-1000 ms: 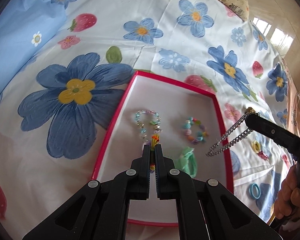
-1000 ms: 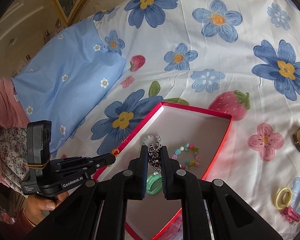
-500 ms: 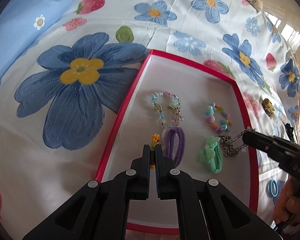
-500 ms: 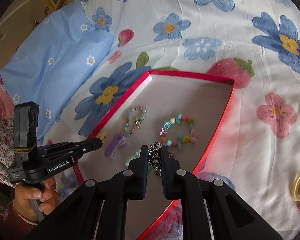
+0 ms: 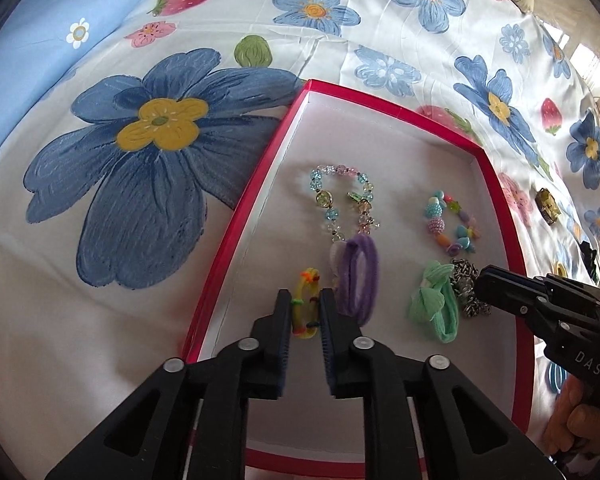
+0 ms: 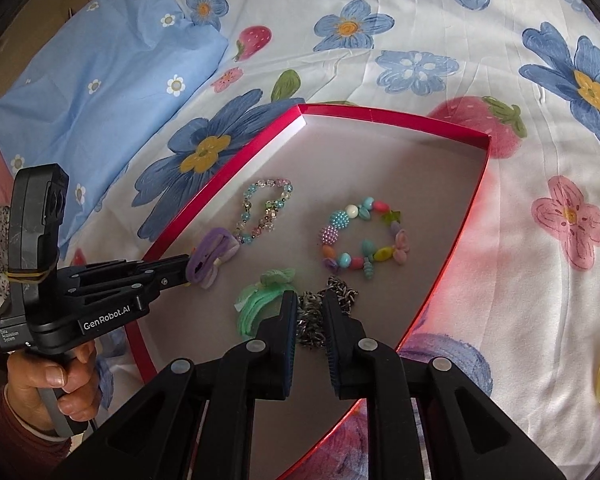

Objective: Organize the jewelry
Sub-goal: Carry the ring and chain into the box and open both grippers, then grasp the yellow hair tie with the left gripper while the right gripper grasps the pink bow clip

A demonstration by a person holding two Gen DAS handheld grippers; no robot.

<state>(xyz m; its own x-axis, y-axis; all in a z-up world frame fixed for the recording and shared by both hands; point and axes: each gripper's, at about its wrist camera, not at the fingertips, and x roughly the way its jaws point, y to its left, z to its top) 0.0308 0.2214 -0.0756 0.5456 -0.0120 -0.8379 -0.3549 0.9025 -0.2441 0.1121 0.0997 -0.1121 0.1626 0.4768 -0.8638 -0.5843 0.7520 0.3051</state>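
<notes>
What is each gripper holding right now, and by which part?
Apparently nothing. Both pairs of jaws stand apart: the yellow band lies between the left gripper jaws, and the silver chain lies heaped between the right gripper jaws.

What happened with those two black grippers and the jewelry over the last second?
Both came down into the red box. The left gripper opened, releasing the yellow band beside the purple hair tie. The right gripper lowered the silver chain onto the floor by the green hair tie and opened. The two beaded bracelets stayed put.
</notes>
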